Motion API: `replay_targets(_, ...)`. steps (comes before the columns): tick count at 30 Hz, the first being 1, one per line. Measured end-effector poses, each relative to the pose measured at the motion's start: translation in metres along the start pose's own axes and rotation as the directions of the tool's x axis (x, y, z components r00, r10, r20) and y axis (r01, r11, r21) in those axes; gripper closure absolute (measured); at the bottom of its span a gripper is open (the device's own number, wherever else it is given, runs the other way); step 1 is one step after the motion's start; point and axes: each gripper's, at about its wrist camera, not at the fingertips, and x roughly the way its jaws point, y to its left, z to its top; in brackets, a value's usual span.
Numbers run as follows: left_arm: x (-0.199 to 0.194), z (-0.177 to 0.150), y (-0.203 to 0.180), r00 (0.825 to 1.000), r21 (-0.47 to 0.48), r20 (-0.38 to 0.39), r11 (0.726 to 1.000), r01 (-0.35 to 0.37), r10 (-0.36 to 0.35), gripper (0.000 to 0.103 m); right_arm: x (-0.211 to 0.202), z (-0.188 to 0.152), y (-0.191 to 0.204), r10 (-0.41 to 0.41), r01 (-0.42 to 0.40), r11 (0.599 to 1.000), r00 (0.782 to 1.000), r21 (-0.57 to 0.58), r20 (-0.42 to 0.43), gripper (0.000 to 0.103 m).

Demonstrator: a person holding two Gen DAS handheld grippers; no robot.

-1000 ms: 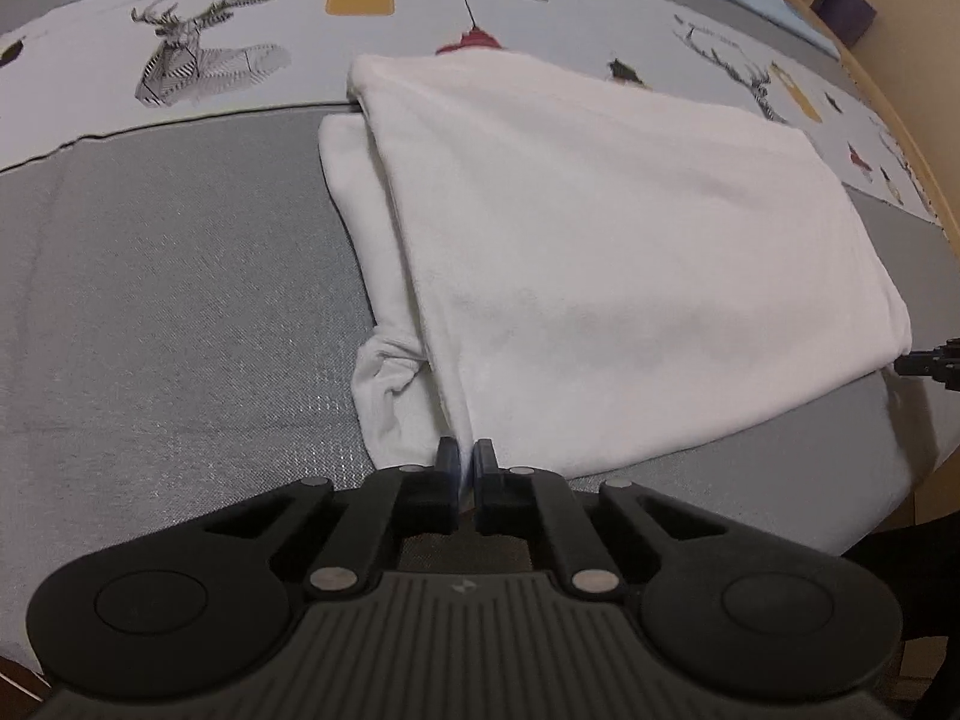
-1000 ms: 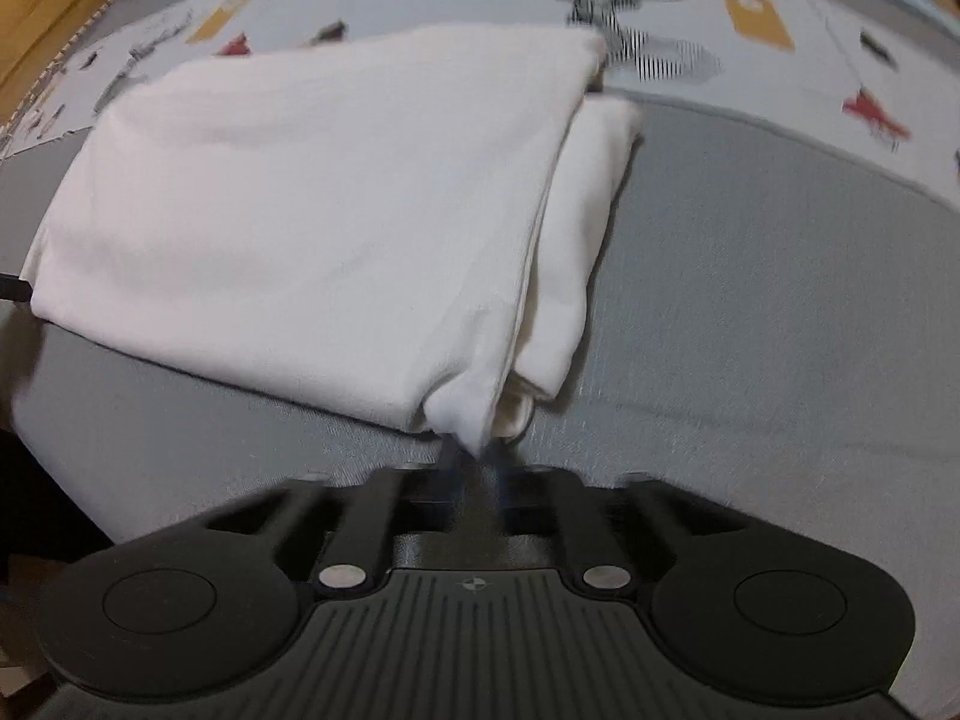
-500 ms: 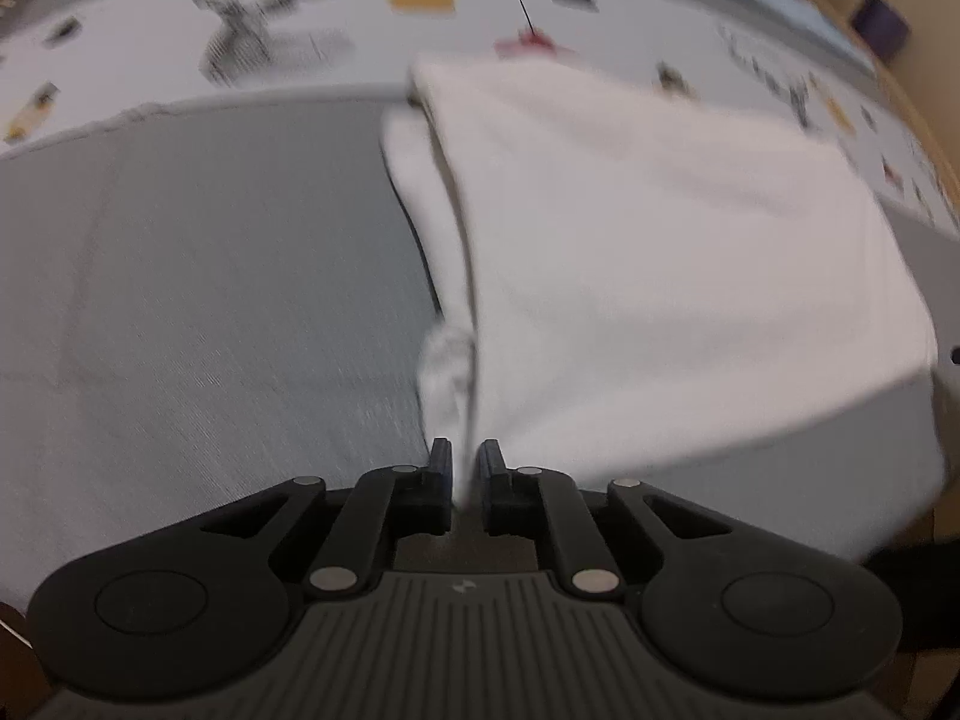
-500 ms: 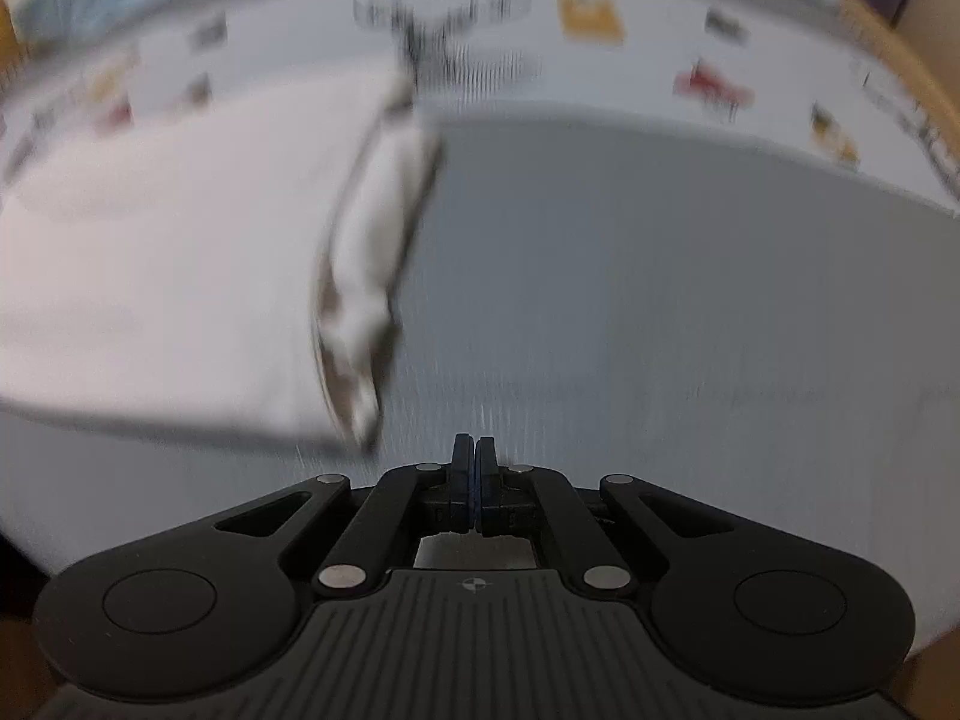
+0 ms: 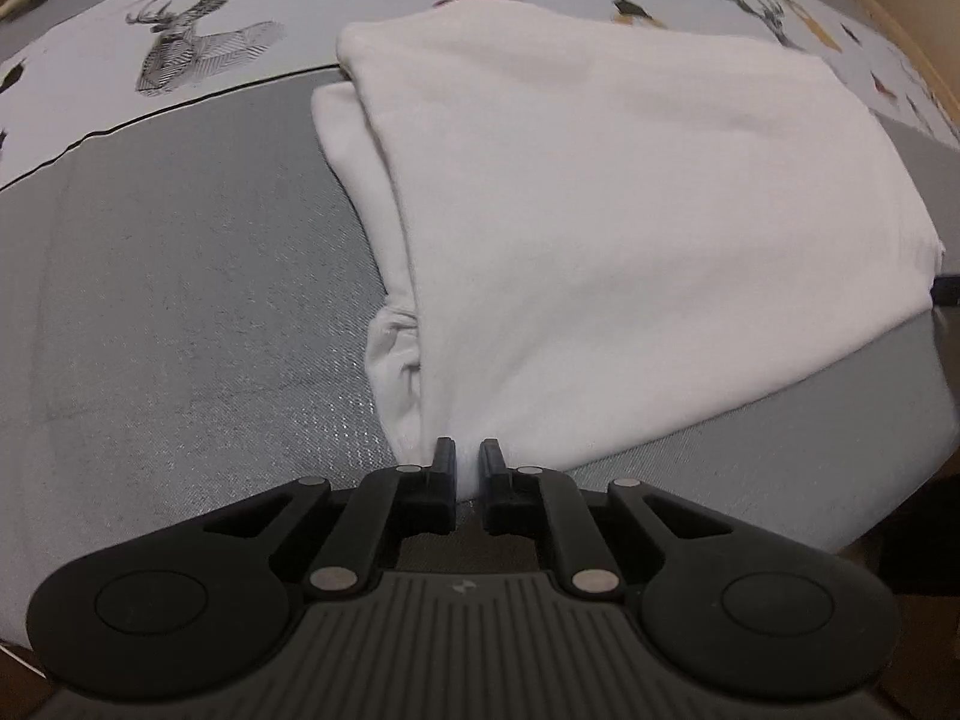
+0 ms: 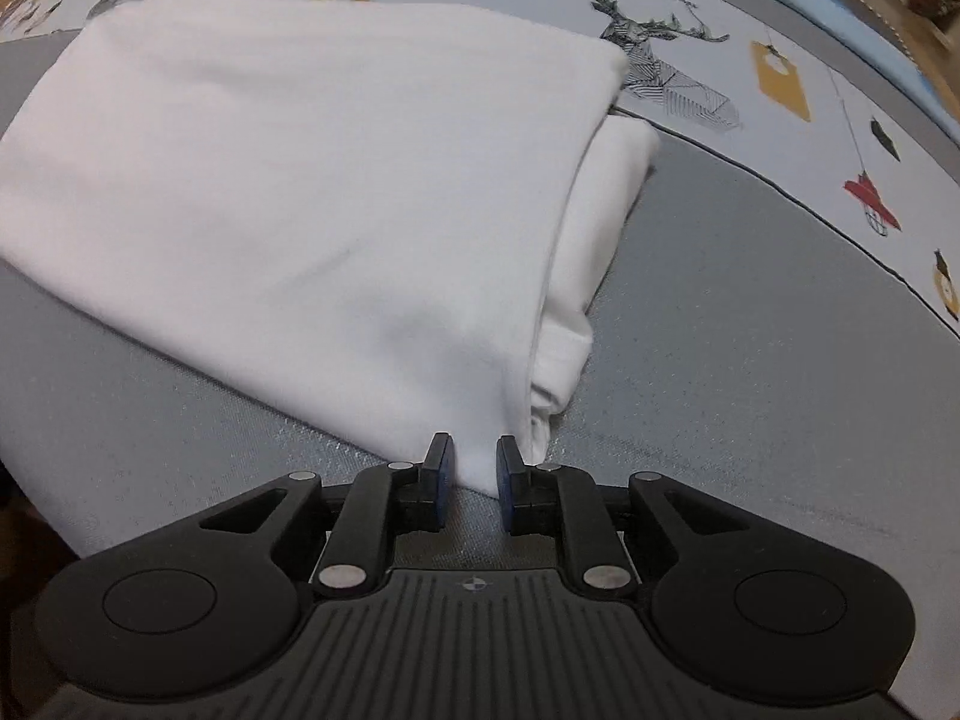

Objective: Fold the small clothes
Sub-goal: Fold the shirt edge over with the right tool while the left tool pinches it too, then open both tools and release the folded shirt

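Showing left wrist: left gripper (image 5: 467, 455) pinched near corner of half-folded white garment (image 5: 630, 210) on grey mat (image 5: 180, 300) | right wrist: right gripper (image 6: 471, 456) jaws opening around opposite corner, unpinched | next fold judged pending

White garment (image 5: 630, 228): soft matt knit cloth. Grey cover (image 5: 180, 300) under it: woven, faint sheen. My tongs (image 6: 469, 468): matt black plastic.
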Motion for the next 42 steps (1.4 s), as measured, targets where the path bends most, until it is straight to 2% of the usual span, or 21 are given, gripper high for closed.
replay_targets(3, -0.015, 0.0, 0.004, 0.997, -0.016, 0.081, 1.0, 0.01, -0.009, 0.09, -0.01, 0.001, -0.008, 0.029, -0.031, 0.998, 0.999, 0.05, 0.029, 0.087)
replay_targets(6, -0.019, 0.005, 0.009, 0.992, -0.065, 0.126, 0.998, 0.019, -0.011, 0.09, -0.022, 0.003, -0.017, 0.042, -0.053, 0.994, 0.993, 0.096, 0.106, 0.085)
replay_targets(9, -0.014, 0.013, 0.009, 0.994, -0.092, 0.114, 0.996, 0.013, -0.002, 0.09, -0.018, 0.005, -0.027, 0.022, -0.039, 0.989, 0.993, 0.145, 0.114, 0.081)
replay_targets(12, 0.007, 0.012, 0.005, 0.999, -0.058, 0.006, 0.997, -0.047, 0.047, 0.086, -0.002, 0.003, -0.026, -0.033, 0.029, 0.99, 0.999, 0.136, 0.025, 0.072)
replay_targets(14, 0.005, 0.009, 0.001, 0.998, -0.037, 0.015, 0.997, -0.063, 0.063, 0.085, 0.001, 0.002, -0.022, -0.055, 0.055, 0.993, 0.998, 0.109, 0.004, 0.07)
replay_targets(17, -0.012, 0.01, 0.003, 0.993, -0.058, 0.093, 0.996, -0.061, 0.066, 0.081, -0.013, 0.006, -0.019, -0.071, 0.064, 0.991, 0.996, 0.121, 0.057, 0.07)
replay_targets(20, -0.038, 0.011, 0.006, 0.976, -0.076, 0.194, 0.993, -0.087, 0.101, 0.075, -0.032, 0.012, -0.019, -0.113, 0.089, 0.983, 0.983, 0.163, 0.142, 0.062)
replay_targets(23, -0.076, 0.017, 0.012, 0.952, -0.071, 0.298, 0.996, -0.056, 0.075, 0.074, -0.058, 0.015, -0.015, -0.176, 0.117, 0.965, 0.952, 0.234, 0.25, 0.056)
replay_targets(26, -0.122, 0.014, 0.017, 0.91, -0.028, 0.411, 0.998, -0.052, 0.059, 0.061, -0.079, 0.023, -0.009, -0.193, 0.072, 0.946, 0.909, 0.317, 0.369, 0.051)
replay_targets(27, -0.138, 0.011, 0.02, 0.892, -0.004, 0.448, 0.998, -0.055, 0.051, 0.057, -0.086, 0.024, -0.006, -0.198, 0.055, 0.939, 0.893, 0.339, 0.404, 0.047)
replay_targets(29, -0.16, 0.003, 0.021, 0.865, 0.027, 0.5, 0.998, -0.054, 0.033, 0.057, -0.097, 0.027, 0.005, -0.204, 0.02, 0.928, 0.862, 0.372, 0.463, 0.038)
replay_targets(31, -0.175, -0.009, 0.027, 0.837, 0.03, 0.547, 0.999, -0.03, 0.009, 0.055, -0.105, 0.03, 0.02, -0.213, 0.015, 0.926, 0.845, 0.377, 0.49, 0.034)
replay_targets(33, -0.177, -0.023, 0.032, 0.82, 0.001, 0.572, 1.0, 0.005, -0.005, 0.054, -0.107, 0.035, 0.04, -0.205, 0.003, 0.931, 0.832, 0.366, 0.515, 0.034)
replay_targets(34, -0.177, -0.025, 0.035, 0.823, -0.034, 0.568, 0.999, 0.032, -0.007, 0.054, -0.106, 0.038, 0.051, -0.188, -0.011, 0.936, 0.83, 0.351, 0.526, 0.034)
replay_targets(37, -0.184, -0.032, 0.043, 0.792, -0.13, 0.608, 0.991, 0.031, 0.055, 0.054, -0.103, 0.047, 0.086, -0.13, -0.036, 0.957, 0.832, 0.287, 0.539, 0.034)
replay_targets(39, -0.186, -0.032, 0.047, 0.784, -0.16, 0.617, 0.986, 0.038, 0.07, 0.054, -0.096, 0.054, 0.114, -0.088, -0.043, 0.972, 0.842, 0.229, 0.532, 0.036)
replay_targets(41, -0.19, -0.035, 0.051, 0.769, -0.175, 0.636, 0.982, 0.068, 0.06, 0.054, -0.09, 0.059, 0.14, -0.039, -0.062, 0.983, 0.853, 0.175, 0.52, 0.041)
replay_targets(42, -0.192, -0.036, 0.057, 0.767, -0.181, 0.64, 0.98, 0.083, 0.053, 0.054, -0.087, 0.062, 0.154, -0.006, -0.079, 0.987, 0.858, 0.143, 0.514, 0.051)
